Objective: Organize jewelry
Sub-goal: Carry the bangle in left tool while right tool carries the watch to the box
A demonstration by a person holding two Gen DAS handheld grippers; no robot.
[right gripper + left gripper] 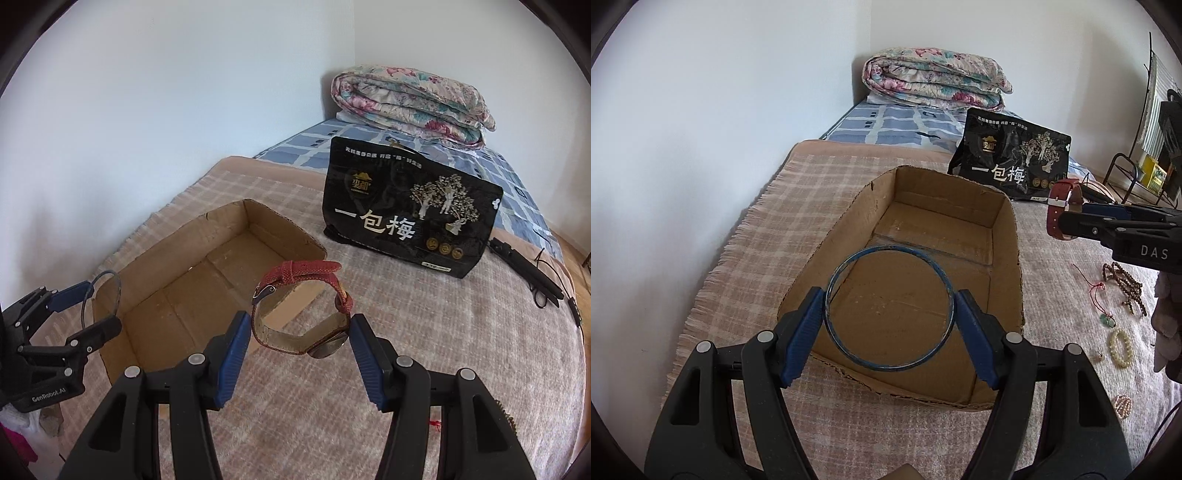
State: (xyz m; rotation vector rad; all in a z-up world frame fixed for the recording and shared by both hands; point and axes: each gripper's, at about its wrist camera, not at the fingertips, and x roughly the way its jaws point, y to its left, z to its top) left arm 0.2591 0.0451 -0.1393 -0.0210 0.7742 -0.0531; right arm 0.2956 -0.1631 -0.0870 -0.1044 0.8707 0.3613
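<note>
My left gripper (890,295) is shut on a thin blue bangle (886,367), its blue pads pressing the ring's two sides. The bangle hangs above the near end of an open cardboard box (942,195) that lies on the plaid blanket. To the right, beyond the box's right wall, my right gripper (1067,221) holds a red-strap watch (1052,218). In the right wrist view the right gripper (300,319) is shut on that watch (295,341), just right of the box (177,243). The left gripper (92,310) with the bangle (105,272) shows at the far left.
A black snack bag (406,210) stands behind the box, and a folded floral quilt (410,99) lies at the bed's head. Wooden beads (1126,284), a pearl bracelet (1120,347) and a red-cord pendant (1102,299) lie right of the box. The wall runs along the left.
</note>
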